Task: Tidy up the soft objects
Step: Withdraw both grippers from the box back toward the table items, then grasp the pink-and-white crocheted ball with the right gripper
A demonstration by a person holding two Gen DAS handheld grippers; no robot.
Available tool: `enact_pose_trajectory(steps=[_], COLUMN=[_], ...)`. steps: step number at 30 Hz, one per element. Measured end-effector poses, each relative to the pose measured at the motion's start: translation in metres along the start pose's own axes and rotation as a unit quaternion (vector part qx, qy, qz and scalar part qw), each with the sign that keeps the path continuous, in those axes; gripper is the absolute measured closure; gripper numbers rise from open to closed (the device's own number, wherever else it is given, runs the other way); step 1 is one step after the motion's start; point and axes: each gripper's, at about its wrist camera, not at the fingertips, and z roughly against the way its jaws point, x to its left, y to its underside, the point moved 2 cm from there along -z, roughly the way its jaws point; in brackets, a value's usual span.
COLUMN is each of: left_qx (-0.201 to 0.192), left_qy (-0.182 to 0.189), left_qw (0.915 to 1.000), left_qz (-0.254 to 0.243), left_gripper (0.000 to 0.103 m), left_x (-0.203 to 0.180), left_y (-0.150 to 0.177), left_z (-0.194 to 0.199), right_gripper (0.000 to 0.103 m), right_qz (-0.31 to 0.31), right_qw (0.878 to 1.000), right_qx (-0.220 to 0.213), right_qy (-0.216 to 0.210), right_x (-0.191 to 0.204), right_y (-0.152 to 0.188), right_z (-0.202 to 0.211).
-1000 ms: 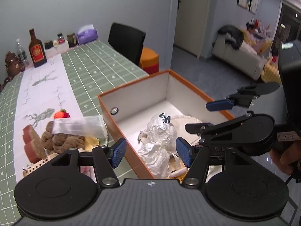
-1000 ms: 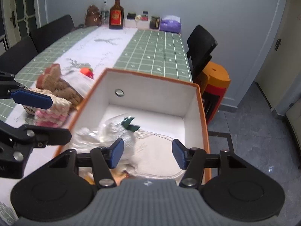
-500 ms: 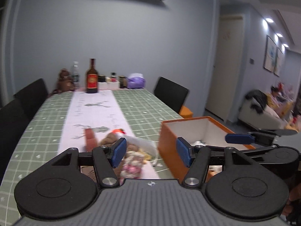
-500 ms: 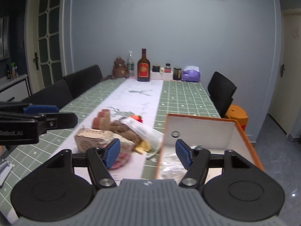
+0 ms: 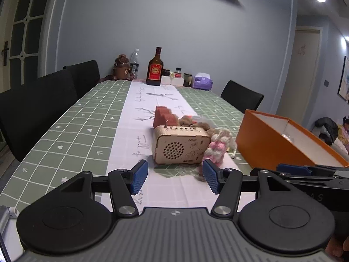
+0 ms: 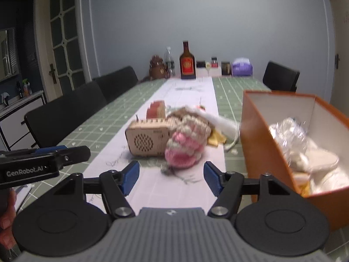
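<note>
Right wrist | right gripper (image 6: 171, 179) jaws apart, empty | pink knitted toy (image 6: 185, 146) just ahead

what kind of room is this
Most likely a home dining room: a long table with a green checked cloth, black chairs along its side, bottles at the far end, and a sofa beyond.

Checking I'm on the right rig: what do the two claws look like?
Both match: left claw and right claw have black linkage arms, blue ribbed pads, silver pivot screws and a grey ribbed body. White "GenRobot.AI" lettering marks the left one's side.
</note>
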Motion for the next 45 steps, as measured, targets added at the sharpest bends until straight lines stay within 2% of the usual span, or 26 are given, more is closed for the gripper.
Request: enact_pose_trajectory(steps=[9, 16, 20, 25, 26, 28, 29, 31, 32, 34, 38, 44, 45], left_qx=[0.027, 0.024, 0.033, 0.053, 0.056, 0.060, 0.061, 0.062, 0.063, 0.062, 0.059, 0.051, 0.053], left_qy=[-0.002, -0.011, -0.014, -0.011, -0.010, -0.009, -0.009, -0.007, -0.006, -0.002, 0.009, 0.015, 0.022], left_qw=[0.9996, 0.9993, 0.9992, 0.9983, 0.9982, 0.9979, 0.9979, 0.9978, 0.9978, 0.9979, 0.9981, 0.9985, 0.9979], left_qz=[0.007, 0.025, 0.019, 0.019, 0.020, 0.023, 0.023, 0.021, 0.020, 0.020, 0.017, -0.012, -0.030], left_gripper=[0.036, 0.036, 0.036, 0.036, 0.036, 0.036, 0.036, 0.036, 0.036, 0.036, 0.036, 0.038, 0.043], left_x=[0.012, 0.021, 0.019, 0.019, 0.020, 0.020, 0.021, 0.020, 0.020, 0.018, 0.014, 0.004, -0.001], left_y=[0.009, -0.013, -0.019, -0.021, -0.021, -0.023, -0.023, -0.026, -0.027, -0.030, -0.037, -0.059, -0.064], left_z=[-0.023, -0.041, -0.053, -0.067, -0.068, -0.071, -0.071, -0.073, -0.074, -0.075, -0.077, -0.082, -0.085], right_gripper=[0.026, 0.024, 0.023, 0.024, 0.026, 0.036, 0.049, 0.057, 0.066, 0.072, 0.079, 0.080, 0.080], right_qz=[0.012, -0.029, -0.019, -0.018, -0.020, -0.023, -0.023, -0.028, -0.032, -0.032, -0.027, -0.012, -0.007], right_qw=[1.000, 0.999, 0.998, 0.997, 0.997, 0.996, 0.996, 0.995, 0.994, 0.994, 0.995, 0.996, 0.997], right_qx=[0.023, 0.031, 0.058, 0.069, 0.071, 0.074, 0.076, 0.082, 0.083, 0.084, 0.087, 0.075, 0.071], right_qy=[0.005, 0.002, -0.010, -0.025, -0.030, -0.040, -0.043, -0.052, -0.057, -0.058, -0.052, -0.038, -0.033], right_x=[-0.002, -0.025, -0.025, -0.028, -0.029, -0.031, -0.031, -0.031, -0.032, -0.031, -0.030, -0.031, -0.031], right_y=[-0.009, -0.033, -0.037, -0.037, -0.036, -0.034, -0.033, -0.032, -0.031, -0.031, -0.031, -0.043, -0.046], right_z=[-0.050, -0.086, -0.111, -0.133, -0.136, -0.140, -0.141, -0.142, -0.142, -0.140, -0.134, -0.114, -0.111])
